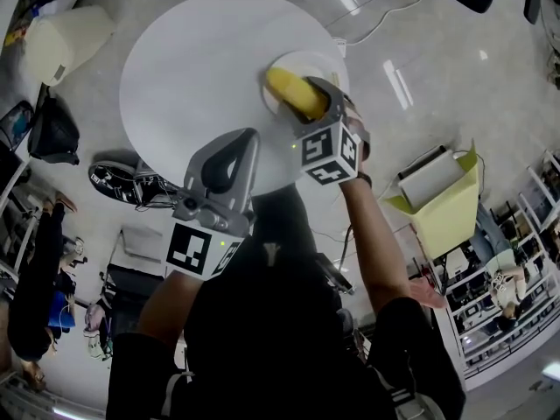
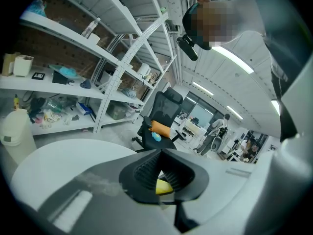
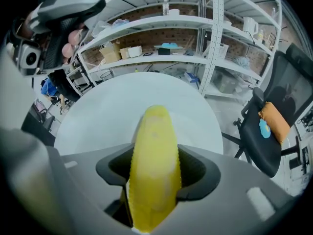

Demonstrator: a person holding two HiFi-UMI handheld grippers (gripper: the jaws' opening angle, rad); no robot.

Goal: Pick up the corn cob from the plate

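White table [image 1: 188, 68], plate [image 1: 325, 60] half hidden beneath corn cob [image 1: 293, 92] in clenched right gripper [image 1: 318, 103]; left gripper [image 1: 243, 145] closed, empty.

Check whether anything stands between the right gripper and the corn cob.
Nothing visible does. The right gripper already has its jaws closed on the corn cob, one pad against each side, over the plate.

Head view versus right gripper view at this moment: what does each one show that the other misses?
Head view only: the left gripper, held near the edge of the round white table, and a yellow open box on the floor. Right gripper view only: the right gripper tongs pressing both sides of the yellow corn cob; a black office chair. Both: cob, table.
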